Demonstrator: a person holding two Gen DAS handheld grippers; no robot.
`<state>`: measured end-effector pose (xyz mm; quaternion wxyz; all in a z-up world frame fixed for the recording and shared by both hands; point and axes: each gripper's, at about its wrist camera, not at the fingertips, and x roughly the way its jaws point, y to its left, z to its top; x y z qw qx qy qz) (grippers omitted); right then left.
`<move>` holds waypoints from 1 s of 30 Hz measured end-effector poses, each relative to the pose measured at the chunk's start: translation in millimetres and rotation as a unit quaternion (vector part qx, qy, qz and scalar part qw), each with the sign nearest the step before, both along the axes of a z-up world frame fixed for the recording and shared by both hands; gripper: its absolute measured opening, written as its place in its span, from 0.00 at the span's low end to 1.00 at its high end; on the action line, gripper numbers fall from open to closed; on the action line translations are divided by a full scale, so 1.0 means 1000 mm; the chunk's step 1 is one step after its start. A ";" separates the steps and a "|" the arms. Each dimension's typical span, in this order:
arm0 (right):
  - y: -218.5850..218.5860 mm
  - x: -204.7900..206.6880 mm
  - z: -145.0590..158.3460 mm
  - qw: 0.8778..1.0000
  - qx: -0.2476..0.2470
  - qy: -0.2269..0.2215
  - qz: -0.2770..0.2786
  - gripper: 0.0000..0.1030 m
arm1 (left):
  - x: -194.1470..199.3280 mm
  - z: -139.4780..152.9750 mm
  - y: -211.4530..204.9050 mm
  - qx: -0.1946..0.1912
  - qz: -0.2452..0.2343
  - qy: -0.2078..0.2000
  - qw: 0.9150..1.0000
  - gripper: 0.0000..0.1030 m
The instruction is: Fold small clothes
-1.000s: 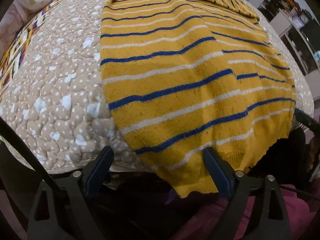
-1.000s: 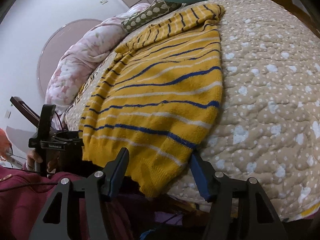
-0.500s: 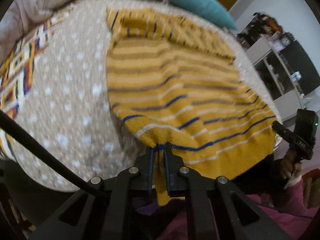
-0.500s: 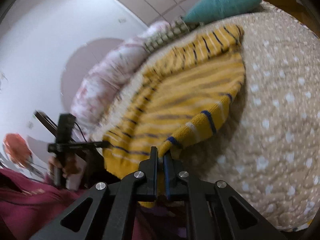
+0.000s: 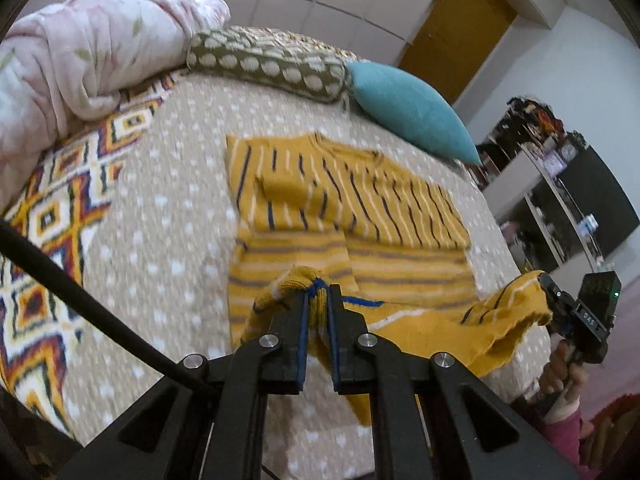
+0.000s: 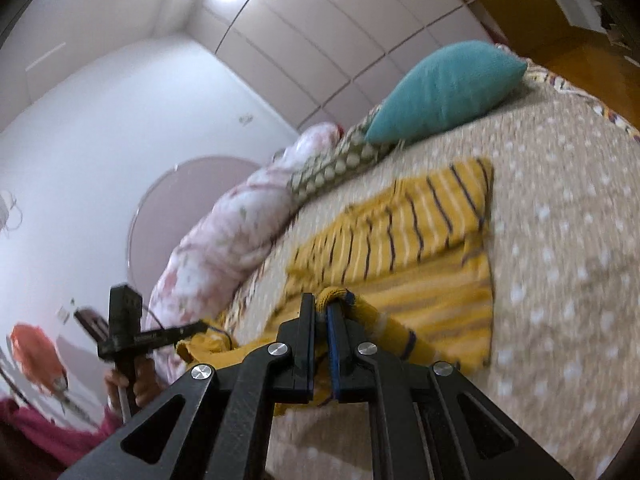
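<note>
On the bed (image 5: 168, 240), the yellow striped sweater (image 5: 352, 208) lies flat, sleeves folded across the chest. Left tongs (image 5: 318, 300) are clamped on one hem corner, right tongs (image 6: 323, 308) on the other. Both corners are raised, likely so the hem carries evenly toward the collar.

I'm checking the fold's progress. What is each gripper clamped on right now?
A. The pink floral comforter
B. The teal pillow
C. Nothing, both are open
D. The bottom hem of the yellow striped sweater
D: the left gripper and the right gripper each pinch a hem corner of the yellow striped sweater, lifted off the bedspread.
</note>
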<state>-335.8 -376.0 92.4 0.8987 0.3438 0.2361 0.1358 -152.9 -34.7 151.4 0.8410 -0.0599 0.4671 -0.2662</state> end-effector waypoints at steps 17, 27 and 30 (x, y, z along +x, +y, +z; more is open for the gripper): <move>-0.053 0.137 0.008 0.991 -0.039 0.032 -0.122 0.05 | 0.162 -0.020 -0.061 0.033 0.072 -0.013 0.997 0.08; -0.093 0.219 -0.042 0.981 -0.016 0.106 -0.159 0.05 | 0.238 -0.085 -0.088 0.069 0.084 0.030 0.994 0.09; -0.096 0.237 -0.056 0.980 -0.020 0.131 -0.148 0.16 | 0.245 -0.096 -0.079 0.037 0.089 0.058 0.994 0.24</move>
